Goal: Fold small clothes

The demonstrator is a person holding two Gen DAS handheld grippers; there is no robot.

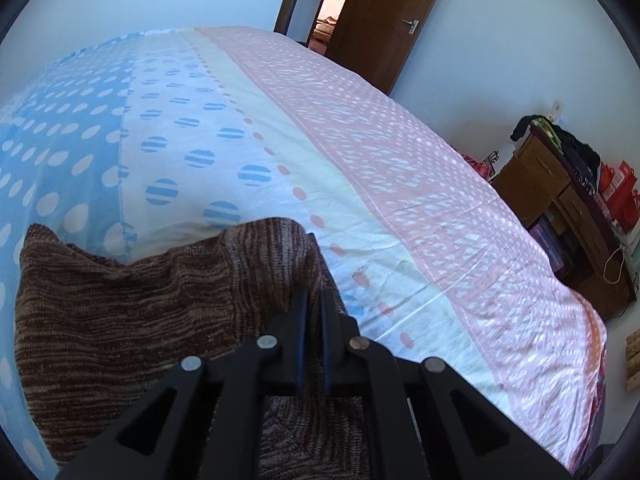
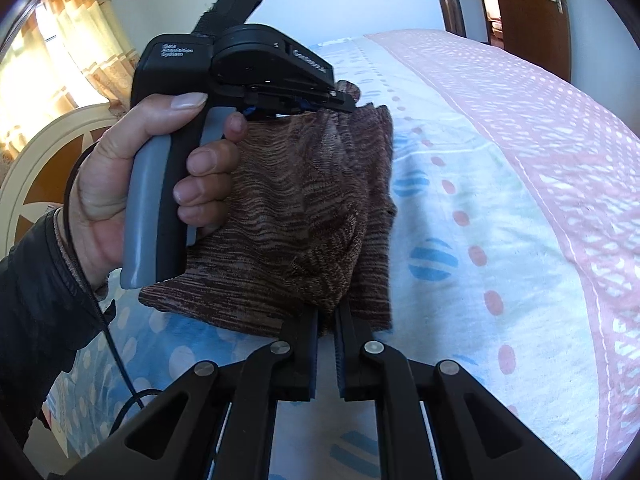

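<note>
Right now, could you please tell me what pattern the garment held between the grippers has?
The knit garment is brown with fine marled stripes, clearest in the right wrist view.

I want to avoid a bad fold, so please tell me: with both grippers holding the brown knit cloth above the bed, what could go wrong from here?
1. The right gripper seems to pinch only a small edge of the brown knit cloth, so it may slip out.
2. The cloth is bunched and creased near the left gripper, so the fold may come out uneven.
3. The black cable hangs near the bedsheet and could snag.
</note>
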